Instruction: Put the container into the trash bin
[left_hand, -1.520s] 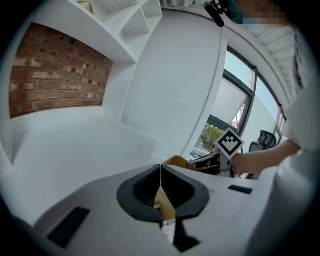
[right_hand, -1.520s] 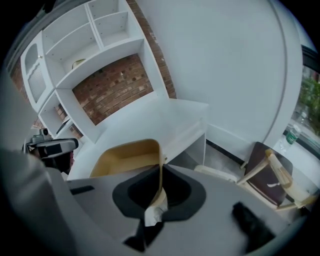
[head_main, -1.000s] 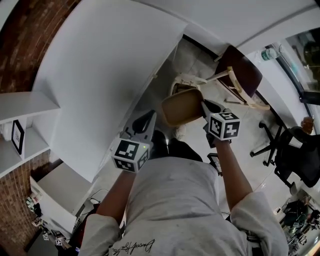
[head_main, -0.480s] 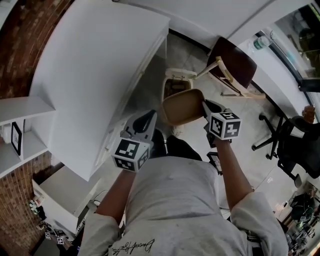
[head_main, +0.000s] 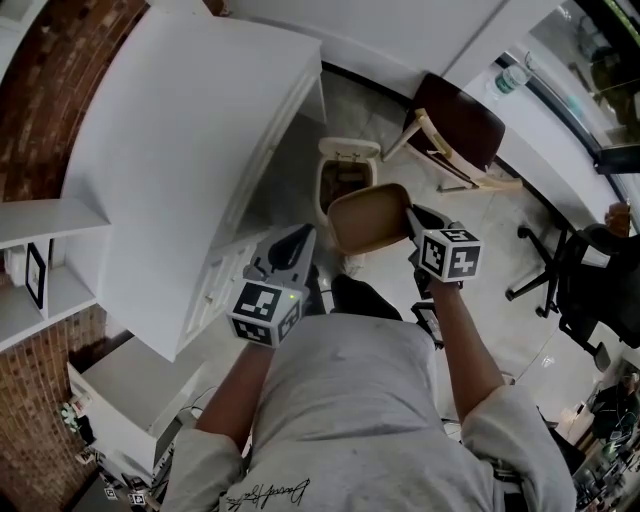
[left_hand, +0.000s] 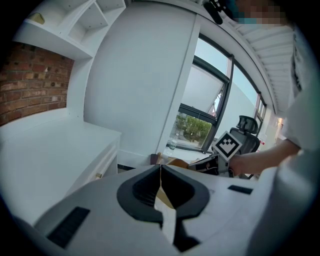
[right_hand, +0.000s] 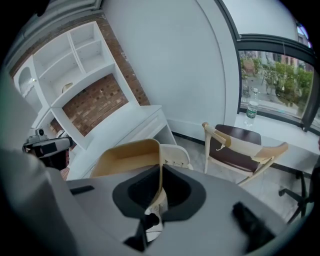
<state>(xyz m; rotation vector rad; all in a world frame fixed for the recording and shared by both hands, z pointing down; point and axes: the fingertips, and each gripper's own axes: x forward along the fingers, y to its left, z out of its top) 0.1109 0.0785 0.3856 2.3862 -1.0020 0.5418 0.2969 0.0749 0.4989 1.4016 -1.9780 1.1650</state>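
Observation:
My right gripper (head_main: 408, 216) is shut on the side wall of a tan, open container (head_main: 366, 217) and holds it above the floor. In the right gripper view that thin wall (right_hand: 159, 172) stands pinched between the jaws, and the container's hollow (right_hand: 125, 156) opens to the left. The white trash bin (head_main: 345, 170) stands open on the floor just beyond the container; its rim (right_hand: 178, 152) shows behind the container. My left gripper (head_main: 300, 236) hangs to the container's left, shut and with nothing in it, clear of the container (left_hand: 176, 162).
A white cabinet with drawers (head_main: 200, 150) runs along the left, close to the bin. A wooden chair with a dark seat (head_main: 455, 130) stands right of the bin. Further right are a black office chair (head_main: 590, 290) and a bottle (head_main: 507, 82) on the sill.
The person has walked toward the bin with both grippers. The bin, earlier half hidden behind the container, now shows in full just beyond it. The grip on the container is unchanged.

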